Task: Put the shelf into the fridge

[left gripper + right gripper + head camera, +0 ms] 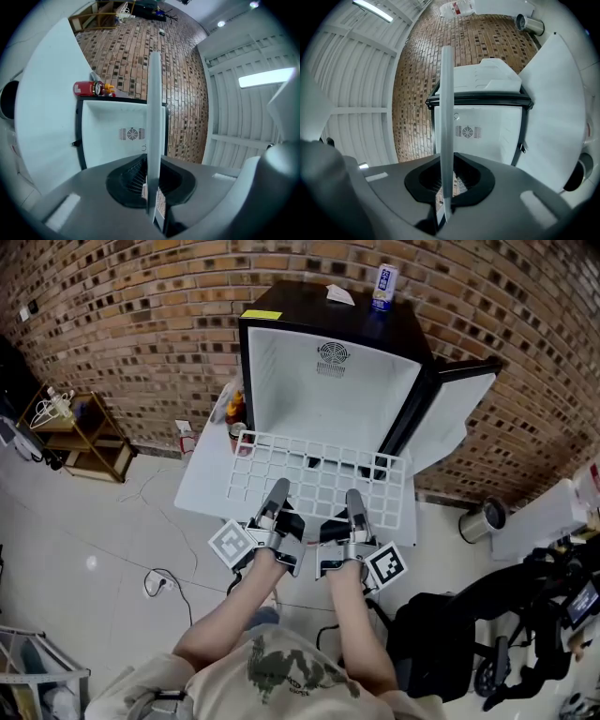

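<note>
The shelf [323,474] is a white wire grid held flat just in front of the open fridge [328,390], a small black box with a white inside and a round fan vent [332,358] on its back wall. My left gripper [278,491] is shut on the shelf's near edge left of middle. My right gripper [354,498] is shut on the same edge right of middle. In the left gripper view the shelf [153,117] shows edge-on between the jaws, and likewise the shelf [446,117] in the right gripper view, with the fridge [487,126] behind it.
The fridge door [202,474] hangs open at the left, with a red can [86,88] in its rack. A white panel [459,413] stands out at the right. A can [384,287] sits on the fridge top. A metal bin [483,518], a wooden rack [84,437] and a floor cable [159,582] lie around.
</note>
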